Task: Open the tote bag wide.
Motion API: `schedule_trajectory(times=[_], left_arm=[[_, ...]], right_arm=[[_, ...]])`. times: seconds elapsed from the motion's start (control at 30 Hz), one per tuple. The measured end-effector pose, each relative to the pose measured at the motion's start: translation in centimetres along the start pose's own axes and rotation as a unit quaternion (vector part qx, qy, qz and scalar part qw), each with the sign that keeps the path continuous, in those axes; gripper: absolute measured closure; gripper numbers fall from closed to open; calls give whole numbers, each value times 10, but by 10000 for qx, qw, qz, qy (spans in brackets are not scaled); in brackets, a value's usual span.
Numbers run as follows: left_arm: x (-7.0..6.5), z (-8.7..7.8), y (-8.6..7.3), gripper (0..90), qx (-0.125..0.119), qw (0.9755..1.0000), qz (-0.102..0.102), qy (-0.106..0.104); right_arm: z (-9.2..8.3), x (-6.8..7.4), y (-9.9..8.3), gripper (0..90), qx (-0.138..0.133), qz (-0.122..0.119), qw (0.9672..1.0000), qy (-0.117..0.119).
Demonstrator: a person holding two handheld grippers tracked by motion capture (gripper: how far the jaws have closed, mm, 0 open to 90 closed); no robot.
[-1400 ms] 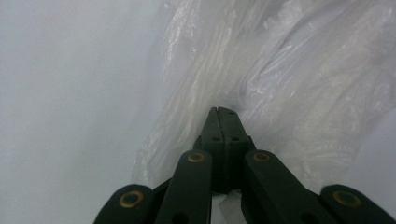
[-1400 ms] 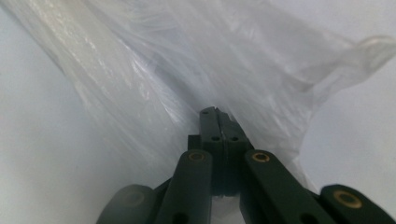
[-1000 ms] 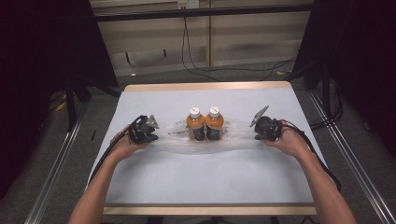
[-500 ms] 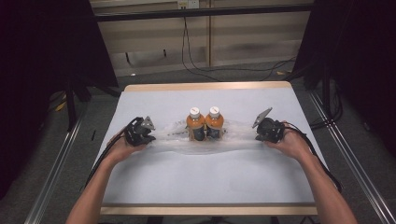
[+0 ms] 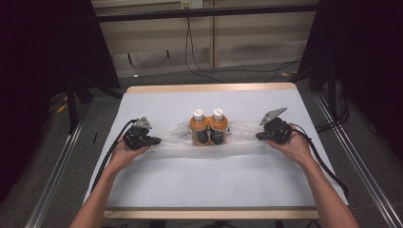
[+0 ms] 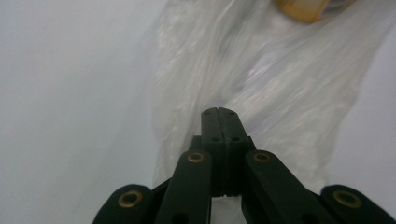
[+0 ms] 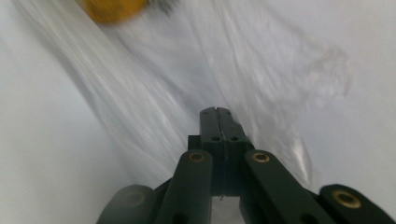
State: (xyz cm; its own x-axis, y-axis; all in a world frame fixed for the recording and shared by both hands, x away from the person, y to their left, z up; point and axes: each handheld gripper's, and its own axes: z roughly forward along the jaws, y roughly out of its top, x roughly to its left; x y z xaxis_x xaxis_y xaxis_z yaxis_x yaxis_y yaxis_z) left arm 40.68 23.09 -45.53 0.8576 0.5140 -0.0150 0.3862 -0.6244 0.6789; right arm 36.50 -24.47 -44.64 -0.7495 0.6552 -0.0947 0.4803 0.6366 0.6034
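1. Two forearms come in from the near edge of the white table (image 5: 209, 185), one tool in each hand, and both have drawn a little further apart than in the high view a second ago, so the plastic between them looks stretched flatter and longer.
2. The left gripper (image 5: 151, 141) sits near the table's left edge, its jaws clenched on the left end of the clear plastic bag (image 5: 176, 137); in the left gripper view (image 6: 218, 112) the two black jaws meet with the film bunched at their tips.
3. The right gripper (image 5: 260, 136) mirrors it toward the right edge, clamped on the bag's other end; in the right gripper view (image 7: 217, 111) the jaws are pressed together with film streaming away from them.
4. Between the hands, at mid-table, two orange bottles (image 5: 208, 127) with white caps stand upright and touching, apparently on or inside the bag's middle; which one I cannot tell.
5. Beyond them the far half of the table is bare, with cables (image 5: 199, 57) on the floor behind.
6. Judged from this, the outward pull has taken up the slack, so the bag seems ready to be opened, smoothed or lifted around the bottles; too much tension could tip them.
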Motion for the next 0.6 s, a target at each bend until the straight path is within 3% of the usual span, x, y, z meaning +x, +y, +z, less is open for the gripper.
schedule_trajectory(times=[0.13,0.23,0.37,0.5,0.6], left_arm=[[-9,-4,5,900,-340,9993,-12,-142],[-19,-6,10,900,-613,9979,-14,-198],[-40,-9,21,900,-820,9962,163,-239],[-62,-8,34,900,-1018,9930,376,-475],[-72,0,42,900,-1160,9908,337,-616]], right_arm=[[-8,5,2,900,-437,116,9988,203],[-12,6,3,900,-795,246,9957,404],[-13,9,6,900,-1021,301,9931,497],[-12,17,12,900,-1183,272,9908,597],[-11,21,20,900,-1314,297,9884,705]])
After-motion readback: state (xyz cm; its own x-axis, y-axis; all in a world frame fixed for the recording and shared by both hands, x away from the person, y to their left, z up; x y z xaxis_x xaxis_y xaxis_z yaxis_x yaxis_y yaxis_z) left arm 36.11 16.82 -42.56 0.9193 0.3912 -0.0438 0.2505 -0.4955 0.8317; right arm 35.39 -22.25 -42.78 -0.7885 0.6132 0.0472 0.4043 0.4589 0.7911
